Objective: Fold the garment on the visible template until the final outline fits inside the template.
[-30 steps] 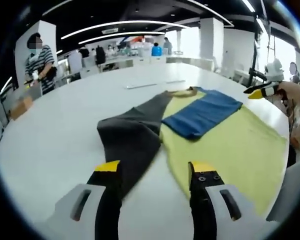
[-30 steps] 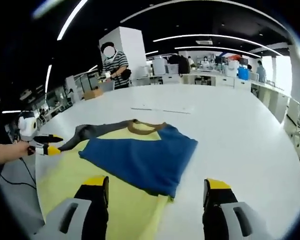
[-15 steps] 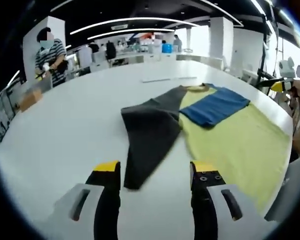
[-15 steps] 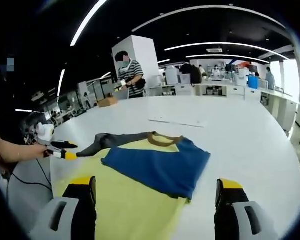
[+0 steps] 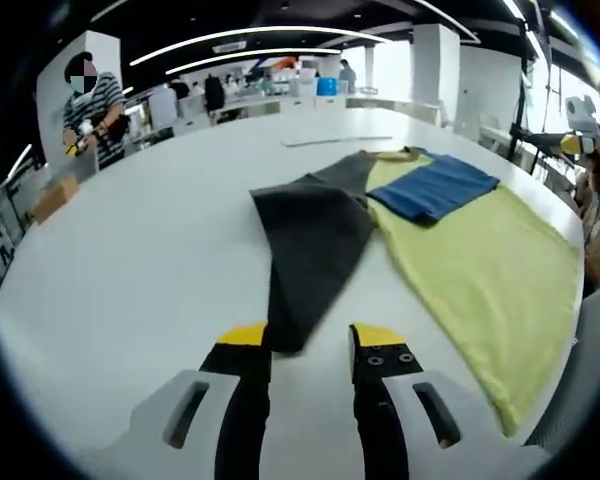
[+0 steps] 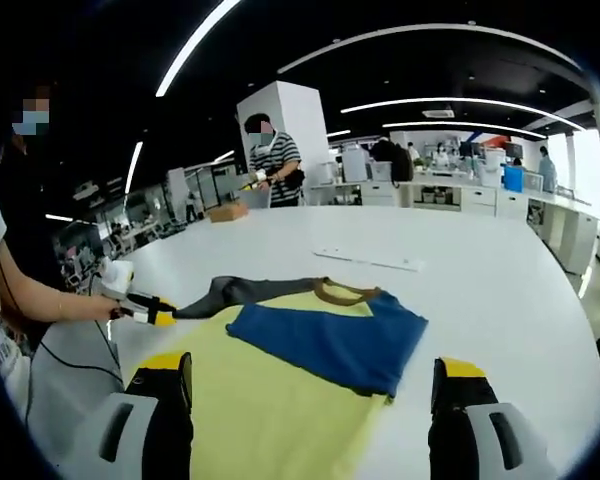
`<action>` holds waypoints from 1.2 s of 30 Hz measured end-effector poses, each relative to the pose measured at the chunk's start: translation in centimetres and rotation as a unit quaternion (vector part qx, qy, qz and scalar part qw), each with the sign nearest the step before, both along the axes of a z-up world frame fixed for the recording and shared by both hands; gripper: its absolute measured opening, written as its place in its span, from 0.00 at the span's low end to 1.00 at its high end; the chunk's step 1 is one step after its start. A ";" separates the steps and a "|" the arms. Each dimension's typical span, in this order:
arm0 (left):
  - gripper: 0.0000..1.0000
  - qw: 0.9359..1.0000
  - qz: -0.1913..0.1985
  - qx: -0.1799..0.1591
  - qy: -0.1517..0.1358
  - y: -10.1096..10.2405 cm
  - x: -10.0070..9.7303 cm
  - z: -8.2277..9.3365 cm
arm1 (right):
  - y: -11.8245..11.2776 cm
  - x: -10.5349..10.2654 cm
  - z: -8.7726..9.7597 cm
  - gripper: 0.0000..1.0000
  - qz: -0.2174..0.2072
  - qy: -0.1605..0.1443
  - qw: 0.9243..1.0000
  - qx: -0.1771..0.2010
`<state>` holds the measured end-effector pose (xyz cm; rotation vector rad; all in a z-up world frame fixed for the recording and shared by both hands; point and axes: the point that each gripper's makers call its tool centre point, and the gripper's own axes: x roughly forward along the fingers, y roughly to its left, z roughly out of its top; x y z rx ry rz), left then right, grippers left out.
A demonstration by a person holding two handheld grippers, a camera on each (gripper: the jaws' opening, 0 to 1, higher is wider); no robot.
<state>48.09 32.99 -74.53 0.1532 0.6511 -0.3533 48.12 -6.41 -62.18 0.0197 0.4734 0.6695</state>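
Note:
A garment lies flat on the white table [image 5: 150,260]. It has a yellow body [image 5: 480,260], a dark grey sleeve [image 5: 310,230] spread out to the side, and a blue sleeve [image 5: 435,187] folded over the chest. My left gripper [image 5: 310,338] is low at the grey sleeve's cuff, its jaws still apart with the cuff tip between them. The right gripper view shows the left gripper [image 6: 155,315] at the end of the grey sleeve [image 6: 245,292]. My right gripper [image 6: 312,365] is wide open above the yellow body [image 6: 260,400], short of the blue sleeve [image 6: 330,335], holding nothing.
A thin pale strip [image 5: 335,141] lies on the table beyond the collar. A person in a striped shirt [image 5: 92,100] stands at the far table edge beside a cardboard box [image 5: 50,195]. Desks and other people fill the background. The table edge [image 5: 570,235] runs close past the yellow hem.
My left gripper has moved down to the grey sleeve's cuff and its jaws have narrowed around it. The right gripper has pulled back a little and stayed open.

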 end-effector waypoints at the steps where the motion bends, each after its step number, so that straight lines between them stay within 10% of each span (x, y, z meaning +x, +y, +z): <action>1: 0.23 1.000 -0.004 0.001 0.002 -0.2 -0.1 0.0 | 0.1 -0.2 0.0 0.99 0.001 0.001 1.000 -0.001; 24: 0.00 1.000 -0.012 -0.022 0.000 -0.2 0.3 0.3 | 0.1 -2.0 -1.4 0.99 0.004 0.009 1.000 -0.029; 36: 0.00 0.997 0.005 -0.056 -0.044 0.8 0.2 5.6 | 0.0 -1.8 -1.2 0.99 0.000 0.003 1.000 -0.031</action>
